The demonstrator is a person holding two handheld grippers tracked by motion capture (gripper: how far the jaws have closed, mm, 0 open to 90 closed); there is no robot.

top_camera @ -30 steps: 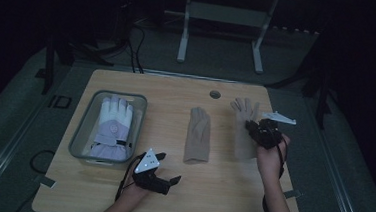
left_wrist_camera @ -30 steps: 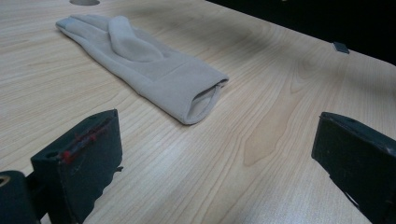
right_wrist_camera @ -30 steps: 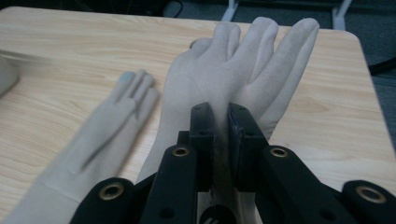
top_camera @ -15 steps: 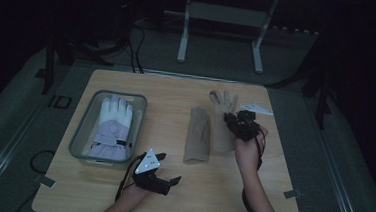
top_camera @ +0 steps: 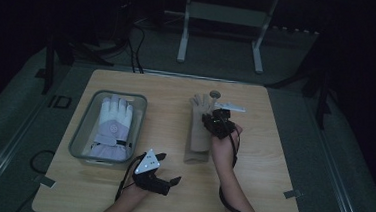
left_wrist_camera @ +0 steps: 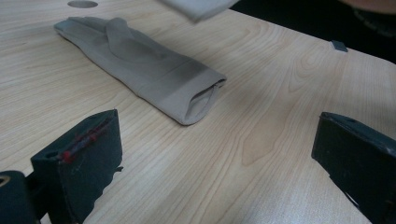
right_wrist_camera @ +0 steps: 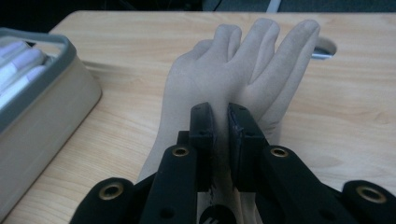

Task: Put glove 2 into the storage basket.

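Note:
A beige glove (right_wrist_camera: 243,70) hangs pinched in my right gripper (right_wrist_camera: 223,126), whose jaws are shut on its palm with the fingers pointing away. In the high view this held glove (top_camera: 199,104) and my right gripper (top_camera: 214,122) are over the table's middle, directly above a second beige glove (top_camera: 195,154) that lies flat. The left gripper view shows that lying glove (left_wrist_camera: 140,65) with its cuff open toward me, and an edge of the held glove (left_wrist_camera: 201,7) above it. My left gripper (top_camera: 170,181) rests open near the front edge, nothing between its jaws (left_wrist_camera: 215,140).
A grey bin (top_camera: 81,128) at the table's left holds white and lilac gloves (top_camera: 112,126); its wall (right_wrist_camera: 42,107) is close on the left in the right gripper view. A round hole (top_camera: 215,94) sits in the tabletop at the back. A metal stand (top_camera: 222,18) is behind the table.
My right gripper has carried the beige glove leftward from the table's right side to over the lying glove. The left gripper has stayed put.

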